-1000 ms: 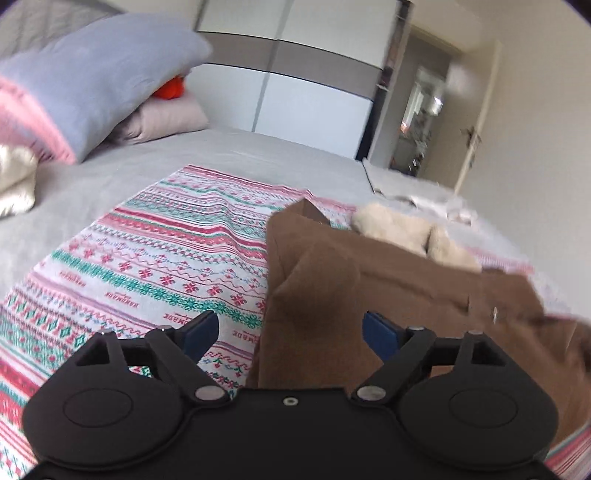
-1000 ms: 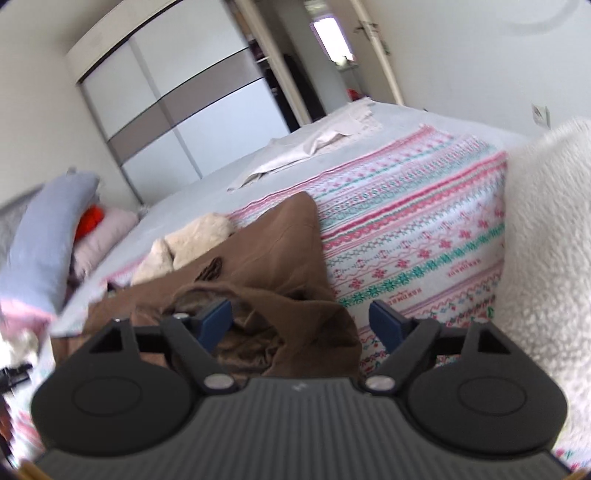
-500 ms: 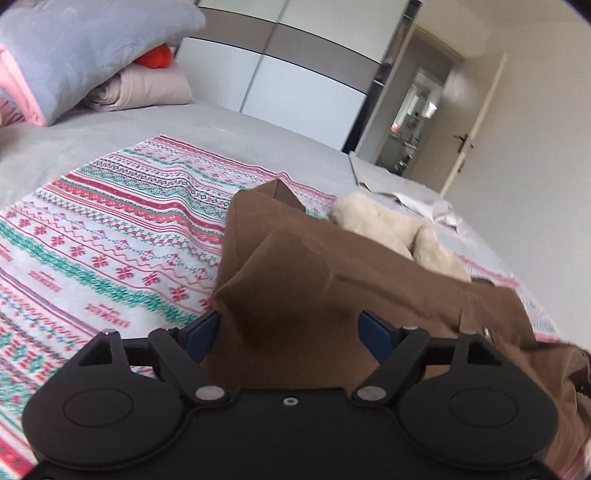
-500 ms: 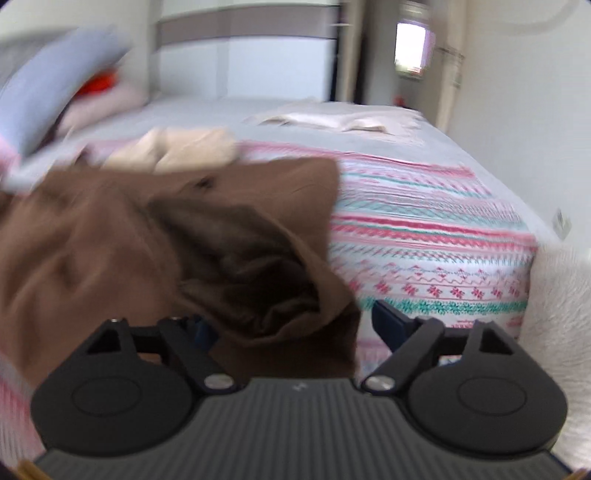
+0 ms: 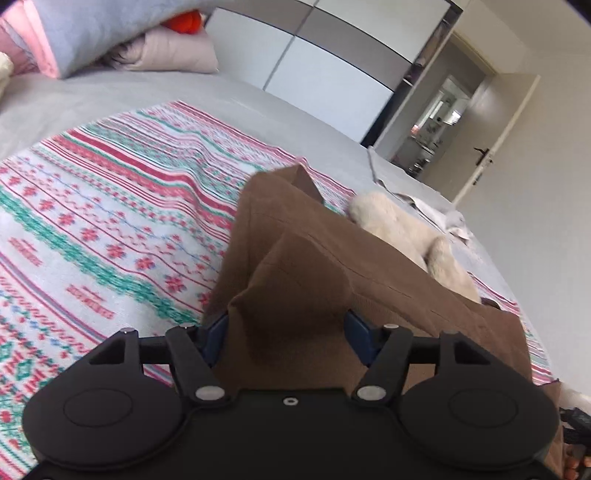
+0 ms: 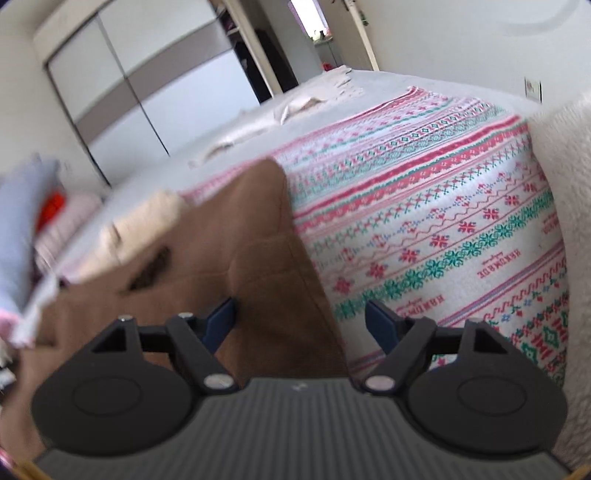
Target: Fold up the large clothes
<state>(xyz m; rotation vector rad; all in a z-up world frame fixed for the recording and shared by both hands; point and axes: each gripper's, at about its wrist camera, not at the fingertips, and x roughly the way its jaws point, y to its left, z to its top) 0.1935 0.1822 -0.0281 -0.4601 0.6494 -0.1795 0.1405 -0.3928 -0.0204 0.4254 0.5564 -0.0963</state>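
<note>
A large brown garment (image 5: 332, 266) with cream fleece lining (image 5: 406, 229) lies on a bed over a patterned red, green and white blanket (image 5: 110, 221). My left gripper (image 5: 286, 328) stands wide, with a bunched fold of the brown cloth between its blue pads. In the right wrist view the garment (image 6: 221, 251) lies left of centre. My right gripper (image 6: 301, 321) stands wide, with the garment's edge between its fingers, against the left pad (image 6: 221, 321); the right pad is over the blanket (image 6: 443, 221).
Pillows and folded bedding (image 5: 92, 33) are stacked at the bed's head. A wardrobe (image 5: 332, 66) and an open doorway (image 5: 443, 122) stand beyond. A light cloth (image 6: 314, 99) lies on the far bed side. A white fleecy item (image 6: 569, 258) is at right.
Both grippers moved over the garment; the brown cloth now sits deeper between the left pads. The right view swung back toward the patterned blanket, and the bunched hood there has flattened.
</note>
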